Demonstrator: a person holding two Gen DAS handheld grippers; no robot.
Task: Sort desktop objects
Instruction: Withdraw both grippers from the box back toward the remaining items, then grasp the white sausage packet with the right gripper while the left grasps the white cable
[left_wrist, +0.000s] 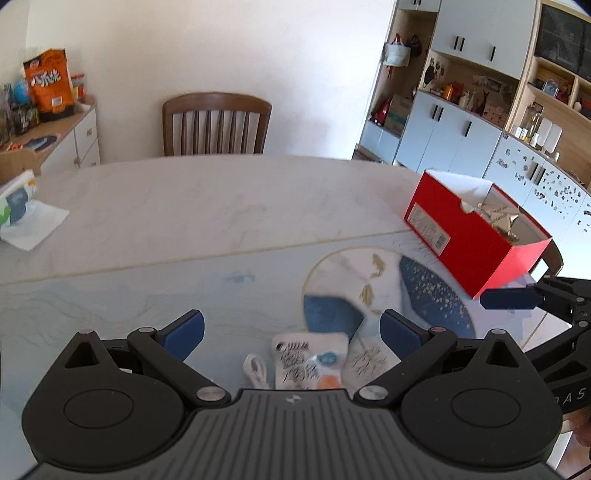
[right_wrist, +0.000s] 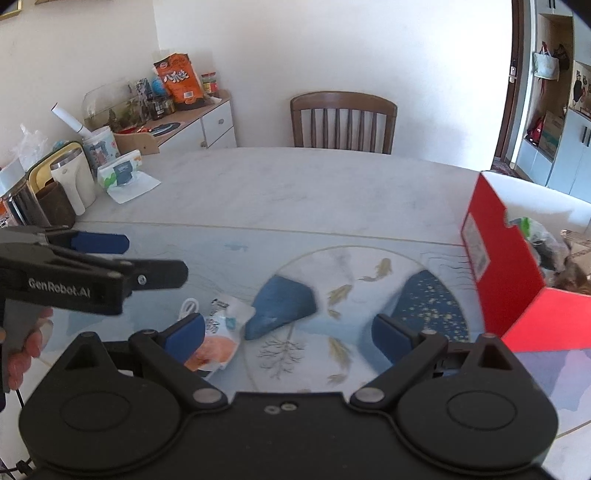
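Left wrist view: a white snack packet (left_wrist: 310, 363) with orange print is seen bottom centre, between the wide-open, empty left gripper (left_wrist: 291, 332) fingers.

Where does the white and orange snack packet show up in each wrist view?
Left wrist: the snack packet lies at bottom centre, between the open fingers of the left gripper.
Right wrist: the snack packet sits lower left, partly behind that gripper's left finger.
Shared landmark: the red box on the right.
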